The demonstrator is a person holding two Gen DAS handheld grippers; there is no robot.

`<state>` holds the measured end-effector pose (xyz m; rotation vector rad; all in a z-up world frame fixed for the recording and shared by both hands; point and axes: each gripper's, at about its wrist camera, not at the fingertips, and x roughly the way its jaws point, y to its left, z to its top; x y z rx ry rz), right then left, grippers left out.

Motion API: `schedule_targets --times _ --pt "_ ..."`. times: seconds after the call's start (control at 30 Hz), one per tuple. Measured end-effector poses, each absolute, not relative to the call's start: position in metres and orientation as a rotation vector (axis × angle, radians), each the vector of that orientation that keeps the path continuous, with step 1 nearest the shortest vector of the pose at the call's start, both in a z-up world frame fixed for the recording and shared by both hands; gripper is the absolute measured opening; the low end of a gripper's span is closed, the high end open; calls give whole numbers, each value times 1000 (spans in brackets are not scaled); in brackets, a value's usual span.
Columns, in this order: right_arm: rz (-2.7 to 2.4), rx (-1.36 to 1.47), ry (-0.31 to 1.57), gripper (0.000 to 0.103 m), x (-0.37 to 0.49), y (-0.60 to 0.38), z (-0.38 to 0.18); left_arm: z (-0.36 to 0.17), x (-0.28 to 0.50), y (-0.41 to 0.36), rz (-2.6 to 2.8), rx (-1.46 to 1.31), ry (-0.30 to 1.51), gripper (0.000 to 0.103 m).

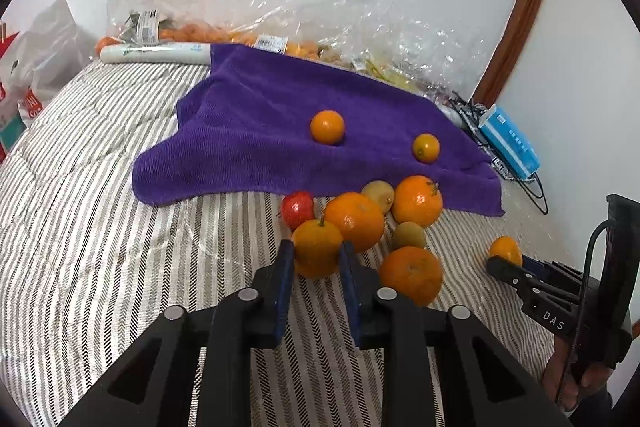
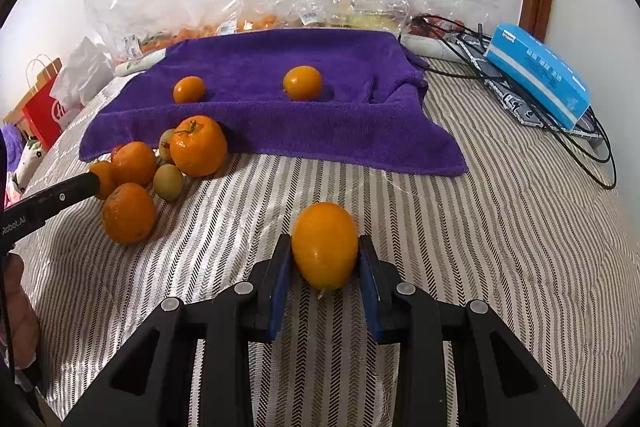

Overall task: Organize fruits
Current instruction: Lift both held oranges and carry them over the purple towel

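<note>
A purple towel (image 1: 260,131) lies on the striped bedspread with two small orange fruits (image 1: 327,127) (image 1: 426,147) on it. In front of it sits a pile of oranges (image 1: 354,221), green-brown fruits (image 1: 408,235) and a red fruit (image 1: 297,209). My left gripper (image 1: 316,255) is shut on an orange (image 1: 316,247) at the pile's near edge. My right gripper (image 2: 325,259) is shut on a small oval orange fruit (image 2: 325,245), apart from the pile to its right. The towel (image 2: 280,123) and the pile (image 2: 198,151) also show in the right wrist view.
Clear plastic bags of fruit (image 1: 280,39) lie along the wall behind the towel. A blue box (image 2: 538,75) and black cables (image 2: 592,147) lie at the right. A white tube (image 1: 156,53) and shopping bags (image 1: 28,83) are at the left.
</note>
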<state>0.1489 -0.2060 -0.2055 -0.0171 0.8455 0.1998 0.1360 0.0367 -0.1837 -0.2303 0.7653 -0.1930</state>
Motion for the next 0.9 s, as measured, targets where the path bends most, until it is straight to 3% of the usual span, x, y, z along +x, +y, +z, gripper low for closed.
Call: schedule_targets --times 0.17,0.27,0.43,0.9 --pt "206 -11 820 32 146 -207 -202 -185 138 40 -203 -253 772 19" --pt "219 -9 827 32 146 -204 -203 -190 143 39 -214 -259 815 27" --pt "238 8 836 32 148 -204 -204 -195 150 36 -226 -265 852 29" --pt "270 76 830 32 149 -211 -204 -195 150 41 -238 -308 828 30"
